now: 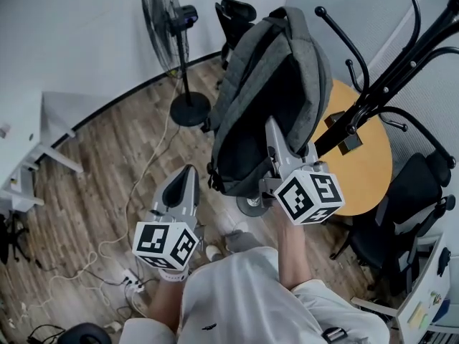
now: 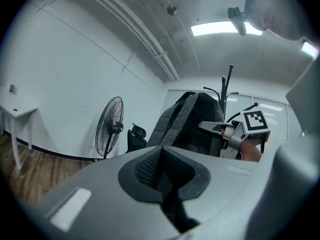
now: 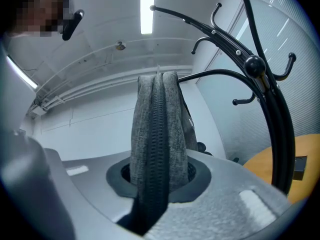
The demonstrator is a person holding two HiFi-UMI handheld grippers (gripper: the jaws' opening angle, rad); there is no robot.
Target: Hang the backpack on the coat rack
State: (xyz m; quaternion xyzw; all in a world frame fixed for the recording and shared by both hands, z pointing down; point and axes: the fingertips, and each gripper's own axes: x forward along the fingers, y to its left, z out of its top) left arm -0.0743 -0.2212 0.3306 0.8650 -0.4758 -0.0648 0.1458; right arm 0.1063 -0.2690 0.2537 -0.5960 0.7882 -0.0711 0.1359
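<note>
A grey backpack point(image 1: 269, 84) hangs in the air, its dark back panel toward me. My right gripper point(image 1: 274, 133) is shut on a fold of its grey fabric with a zipper point(image 3: 157, 134), which rises up out of the jaws. The black coat rack point(image 1: 391, 77) stands just right of the backpack, and its curved hooks point(image 3: 220, 34) arch above and to the right in the right gripper view. My left gripper point(image 1: 188, 174) is lower and to the left, apart from the backpack point(image 2: 192, 119), jaws together with nothing between them.
A round wooden table point(image 1: 362, 170) stands under the rack. Black office chairs point(image 1: 416, 213) sit at the right and another point(image 1: 233, 13) at the far wall. A standing fan point(image 1: 168, 34) is at the back left, with cables and a power strip point(image 1: 133, 282) on the wooden floor.
</note>
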